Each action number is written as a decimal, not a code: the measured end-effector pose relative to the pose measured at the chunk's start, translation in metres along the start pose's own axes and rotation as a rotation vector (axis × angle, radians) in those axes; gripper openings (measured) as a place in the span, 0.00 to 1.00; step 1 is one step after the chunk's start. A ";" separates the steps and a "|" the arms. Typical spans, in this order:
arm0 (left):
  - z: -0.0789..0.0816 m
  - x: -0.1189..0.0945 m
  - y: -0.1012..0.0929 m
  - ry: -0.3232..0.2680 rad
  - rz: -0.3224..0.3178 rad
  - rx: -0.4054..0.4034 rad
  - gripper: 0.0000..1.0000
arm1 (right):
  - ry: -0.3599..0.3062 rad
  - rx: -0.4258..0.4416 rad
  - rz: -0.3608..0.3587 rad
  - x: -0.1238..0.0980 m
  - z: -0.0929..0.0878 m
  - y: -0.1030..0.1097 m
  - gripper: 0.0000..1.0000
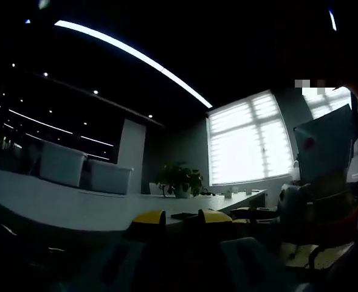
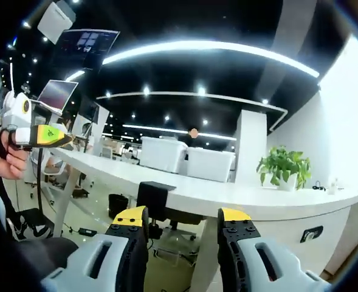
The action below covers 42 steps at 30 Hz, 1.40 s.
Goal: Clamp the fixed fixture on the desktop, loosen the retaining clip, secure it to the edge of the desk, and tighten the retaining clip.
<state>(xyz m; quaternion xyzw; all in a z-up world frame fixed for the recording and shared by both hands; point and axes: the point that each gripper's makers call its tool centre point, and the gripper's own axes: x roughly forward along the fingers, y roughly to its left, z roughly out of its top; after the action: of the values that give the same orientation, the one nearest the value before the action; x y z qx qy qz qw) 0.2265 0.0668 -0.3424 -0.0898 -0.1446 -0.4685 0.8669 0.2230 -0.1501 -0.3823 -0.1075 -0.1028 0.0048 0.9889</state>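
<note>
**A:** Left gripper view, a dim office: what sits in front?

**B:** The left gripper (image 1: 182, 216) rises from the bottom edge, its two yellow-tipped jaws standing apart with nothing between them. Just beyond the tips runs a long pale desk (image 1: 63, 204). A small dark object lies on the desktop between the tips; it is too dark to tell whether it is the fixture.

**A:** And further back?

**B:** Two pale boxes (image 1: 84, 170) stand side by side on the desk at left. A potted plant (image 1: 180, 180) stands near the desk's far end, before a bright window with blinds (image 1: 248, 140). A curved ceiling light (image 1: 136, 58) sweeps overhead. At right, an office chair (image 1: 306, 219).

**A:** The right gripper view?

**B:** Brighter. The right gripper (image 2: 182, 216) points at the desk's edge from below, jaws wide apart, holding nothing. The white desk (image 2: 227, 194) curves across the frame, with the same two boxes (image 2: 188, 159) and the plant (image 2: 282, 167) on top. A black block (image 2: 154, 198) sits against the desk's near edge, just above the left-hand jaw tip; it may be the fixture, but I cannot tell.

**A:** Anything at the far left?

**B:** A hand (image 2: 11, 159) holds the other gripper (image 2: 42, 135), yellow tip pointing right; whether that one is parted cannot be judged from here. Monitors (image 2: 57, 94) stand behind it.
</note>
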 end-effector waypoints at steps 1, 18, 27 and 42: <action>0.001 -0.002 0.001 0.005 0.003 0.008 0.22 | -0.001 -0.008 0.000 -0.002 0.003 -0.002 0.44; 0.030 -0.028 0.022 0.167 0.060 0.115 0.22 | 0.047 -0.201 0.127 -0.035 0.040 -0.023 0.44; 0.042 -0.039 0.029 0.238 0.086 0.153 0.22 | 0.147 -0.258 0.172 -0.044 0.041 -0.034 0.48; 0.042 -0.054 0.042 0.294 0.148 0.148 0.28 | 0.224 -0.175 0.222 -0.063 0.033 -0.043 0.46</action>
<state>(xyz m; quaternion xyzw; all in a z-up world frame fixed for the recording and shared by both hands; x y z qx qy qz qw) 0.2265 0.1448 -0.3214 0.0331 -0.0435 -0.3995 0.9151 0.1544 -0.1866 -0.3541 -0.2037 0.0204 0.0929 0.9744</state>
